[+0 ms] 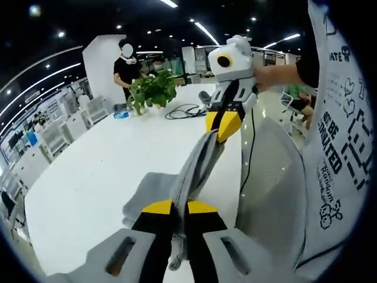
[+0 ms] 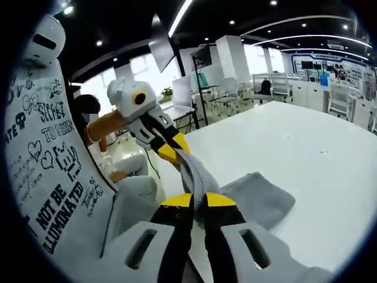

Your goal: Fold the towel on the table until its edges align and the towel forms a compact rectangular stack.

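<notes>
a grey towel (image 1: 197,168) is stretched taut in the air between both grippers, its lower part trailing on the white worktop (image 1: 88,171) near one edge. the left gripper (image 1: 179,207) and right gripper (image 2: 197,200) each have jaws pinching a corner. mid-fold; next, likely lay the held edge over the far edge, aligned.

Broad bare room is being offered by the white table (image 1: 100,171) beyond the towel (image 1: 154,194). Its far end is being taken up by a potted plant (image 1: 153,89) and a coiled black cable (image 1: 184,111). The near edge is being crowded by a grey mesh chair (image 1: 271,177).
</notes>
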Motion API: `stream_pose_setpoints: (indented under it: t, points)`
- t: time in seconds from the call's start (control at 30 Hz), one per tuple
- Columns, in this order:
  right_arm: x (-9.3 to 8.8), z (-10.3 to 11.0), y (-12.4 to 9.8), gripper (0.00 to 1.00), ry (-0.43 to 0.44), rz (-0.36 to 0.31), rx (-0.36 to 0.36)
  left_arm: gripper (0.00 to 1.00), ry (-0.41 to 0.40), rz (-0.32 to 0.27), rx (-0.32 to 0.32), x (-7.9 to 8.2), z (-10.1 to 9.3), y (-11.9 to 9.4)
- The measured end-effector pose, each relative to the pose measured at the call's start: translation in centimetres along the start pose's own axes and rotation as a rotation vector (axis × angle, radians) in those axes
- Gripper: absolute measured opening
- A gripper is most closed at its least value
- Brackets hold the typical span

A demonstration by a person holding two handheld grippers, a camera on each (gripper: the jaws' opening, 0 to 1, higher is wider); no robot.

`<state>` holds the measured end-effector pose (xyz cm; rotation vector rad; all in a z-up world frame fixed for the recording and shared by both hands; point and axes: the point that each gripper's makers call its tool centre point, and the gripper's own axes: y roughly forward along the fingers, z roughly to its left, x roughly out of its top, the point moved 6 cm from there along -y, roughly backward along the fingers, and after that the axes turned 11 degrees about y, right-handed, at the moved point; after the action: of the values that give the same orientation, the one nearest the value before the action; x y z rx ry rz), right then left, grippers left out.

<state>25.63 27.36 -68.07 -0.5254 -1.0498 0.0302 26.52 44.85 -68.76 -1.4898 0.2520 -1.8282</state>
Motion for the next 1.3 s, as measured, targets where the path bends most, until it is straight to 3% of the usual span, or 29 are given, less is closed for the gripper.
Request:
stream_pose_setpoints:
  t: [0.57, 0.9, 1.3]
  points:
    - [1.8, -4.6, 0.8, 0.04, 0.040, -0.012, -0.051, 0.07, 0.011, -0.014, -0.109, 0.0, 4.5, 2.8]
    - [2.3, -7.8, 1.8, 0.04, 0.072, -0.016, -0.081, 0.07, 0.023, -0.021, -0.081, -1.1, 7.0, 5.1]
    - [1.3, -12.0, 3.8, 0.05, 0.148, 0.032, -0.116, 0.07, 0.050, 0.027, -0.119, -3.1, 9.0, 8.5]
